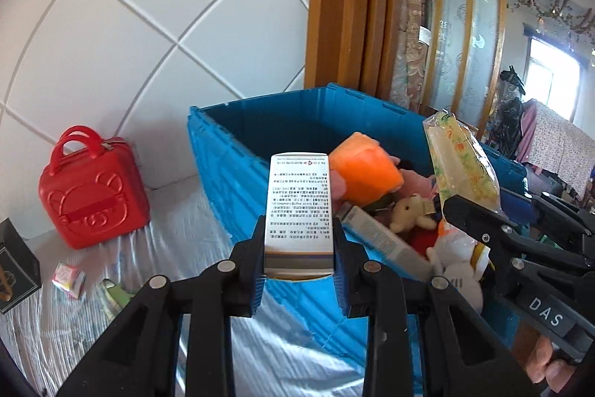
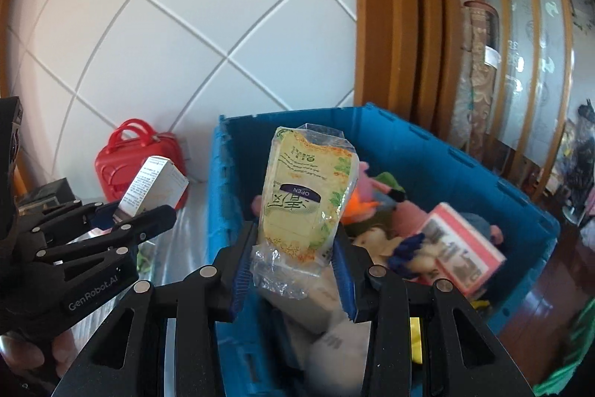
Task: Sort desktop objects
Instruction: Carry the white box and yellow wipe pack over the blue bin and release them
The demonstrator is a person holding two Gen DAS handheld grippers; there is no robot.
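Left tongs: pinching a white medicine box by its lower end, held at the near wall of the blue crate.
Right tongs: clamped on a crinkly snack packet, upright over the crate's near end.
Crate: already crowded with plush toys and a pink box.
Left on tabletop: red case, small wrapped sweet.
Risk: box likely falls outside if let go before it clears the wall; slick film could slide from the pads.
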